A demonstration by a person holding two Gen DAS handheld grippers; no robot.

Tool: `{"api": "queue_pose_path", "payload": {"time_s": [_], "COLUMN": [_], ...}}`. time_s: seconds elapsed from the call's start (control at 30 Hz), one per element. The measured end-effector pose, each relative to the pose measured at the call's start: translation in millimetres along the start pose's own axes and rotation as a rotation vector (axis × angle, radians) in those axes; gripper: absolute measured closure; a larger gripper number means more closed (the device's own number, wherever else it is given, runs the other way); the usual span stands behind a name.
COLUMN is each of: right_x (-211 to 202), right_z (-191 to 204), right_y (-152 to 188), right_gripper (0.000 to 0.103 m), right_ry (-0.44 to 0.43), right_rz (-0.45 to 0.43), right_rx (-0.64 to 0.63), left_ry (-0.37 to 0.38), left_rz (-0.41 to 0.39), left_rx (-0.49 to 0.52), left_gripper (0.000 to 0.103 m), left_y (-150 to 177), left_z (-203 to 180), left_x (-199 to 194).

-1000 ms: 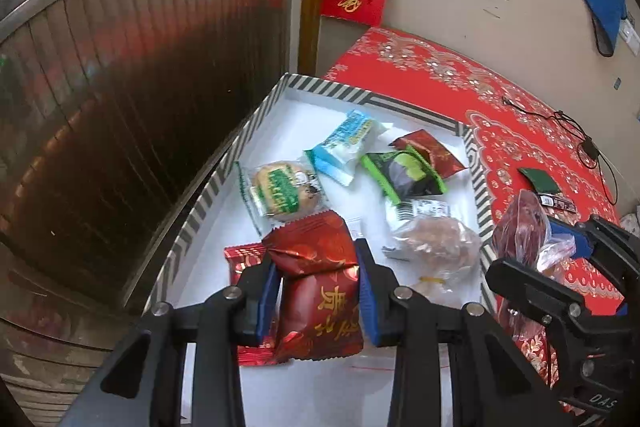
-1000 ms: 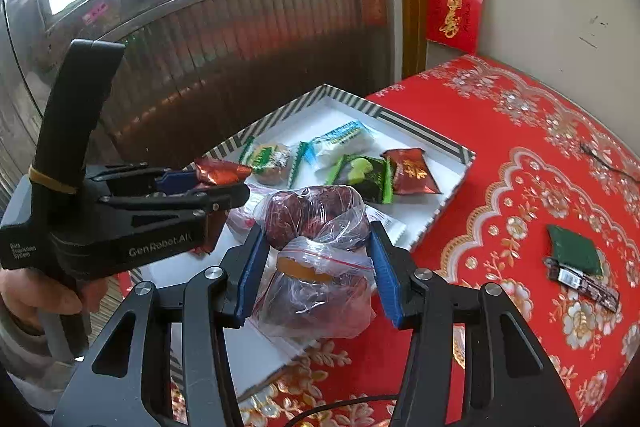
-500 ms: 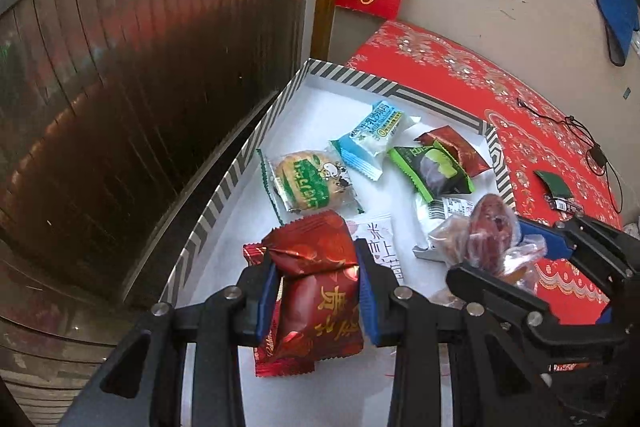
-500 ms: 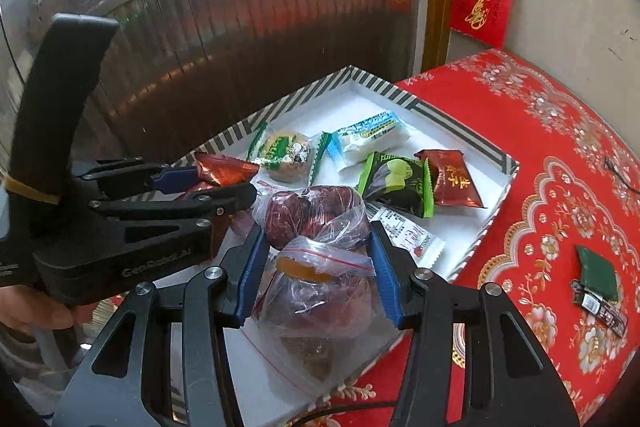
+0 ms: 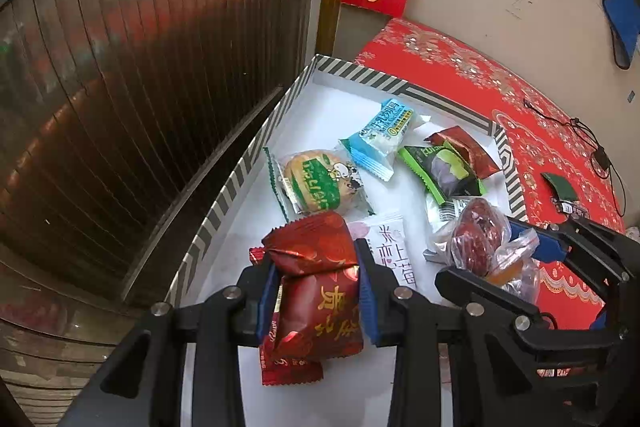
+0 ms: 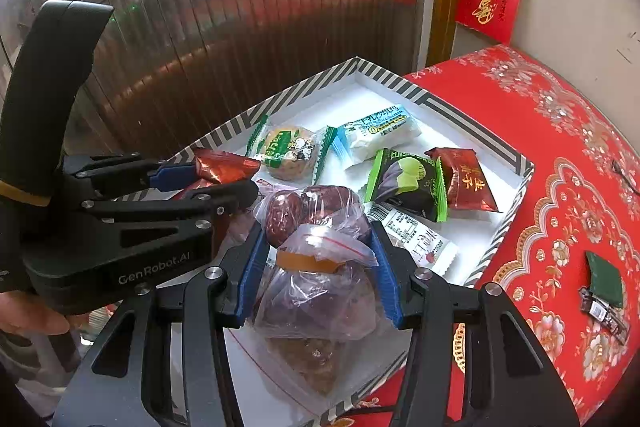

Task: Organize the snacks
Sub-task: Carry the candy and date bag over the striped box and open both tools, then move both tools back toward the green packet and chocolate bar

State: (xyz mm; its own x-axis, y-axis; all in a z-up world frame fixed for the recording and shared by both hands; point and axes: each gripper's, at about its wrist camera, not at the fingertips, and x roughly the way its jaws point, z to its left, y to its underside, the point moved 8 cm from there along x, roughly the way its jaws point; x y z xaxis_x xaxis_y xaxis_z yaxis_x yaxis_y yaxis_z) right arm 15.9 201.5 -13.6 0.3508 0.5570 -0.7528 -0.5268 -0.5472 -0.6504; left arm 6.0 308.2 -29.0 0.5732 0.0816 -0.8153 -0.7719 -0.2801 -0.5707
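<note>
My left gripper point(image 5: 316, 291) is shut on a shiny red snack packet point(image 5: 316, 283) and hovers over the near left part of the white tray point(image 5: 344, 95) with its striped rim. My right gripper point(image 6: 318, 267) is shut on a clear zip bag of red dates point(image 6: 316, 267), held over the tray's near edge. In the right wrist view the left gripper point(image 6: 236, 179) shows at left with the red packet point(image 6: 224, 167). The right gripper point(image 5: 516, 259) and the date bag point(image 5: 480, 243) appear at the right of the left wrist view.
In the tray lie a green-labelled cake point(image 5: 320, 183), a blue-white packet point(image 5: 380, 135), a green-black packet point(image 5: 444, 167), a dark red packet point(image 5: 468, 151), a white packet point(image 5: 390, 247) and another red packet point(image 5: 288, 367). A red patterned cloth point(image 6: 560, 167) covers the table; a brown ribbed shutter point(image 5: 140, 87) stands left.
The right gripper has carried the date bag leftward, from beyond the tray's right rim to over the tray. The left gripper has stayed over the tray with its red packet.
</note>
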Motion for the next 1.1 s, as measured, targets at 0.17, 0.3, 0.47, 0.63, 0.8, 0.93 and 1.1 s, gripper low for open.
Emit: {"api": "queue_pose_path", "payload": {"time_s": [0.17, 0.3, 0.47, 0.63, 0.8, 0.93, 1.1], "right_x": [4.3, 6.9, 5.4, -1.6, -16.9, -34.5, -60.4], "right_z": [-1.4, -2.8, -4.2, -9.1, -16.6, -26.0, -43.8], "right_y": [-1.5, -2.9, -8.5, -17.0, -21.7, -23.7, -13.2], "right_gripper": [0.054, 0.053, 0.051, 0.05, 0.044, 0.044, 0.044], "right_ry": [0.02, 0.009, 0.016, 0.03, 0.039, 0.036, 0.046], "right_rz": [-0.02, -0.037, -0.049, -0.077, -0.125, -0.164, -0.199], "right_rx": [-0.006, 0.014, 0.019, 0.034, 0.061, 0.096, 0.13], "left_ry": [-0.018, -0.03, -0.05, -0.053, -0.044, -0.059, -0.061], "left_rz": [0.008, 0.012, 0.014, 0.009, -0.008, -0.026, -0.054], "left_rx": [-0.014, -0.014, -0.023, -0.033, -0.054, -0.049, -0.034], "left_gripper": [0.065, 0.065, 0.059, 0.039, 0.022, 0.021, 0.019], "left_y": [1.7, 2.8, 2.6, 2.5, -0.8, -2.6, -5.7], "left_z": [2.7, 4.0, 8.2, 11.7, 12.8, 11.5, 0.9], "left_x": [3.2, 5.3, 5.2, 2.3, -3.1, -10.0, -18.6]}}
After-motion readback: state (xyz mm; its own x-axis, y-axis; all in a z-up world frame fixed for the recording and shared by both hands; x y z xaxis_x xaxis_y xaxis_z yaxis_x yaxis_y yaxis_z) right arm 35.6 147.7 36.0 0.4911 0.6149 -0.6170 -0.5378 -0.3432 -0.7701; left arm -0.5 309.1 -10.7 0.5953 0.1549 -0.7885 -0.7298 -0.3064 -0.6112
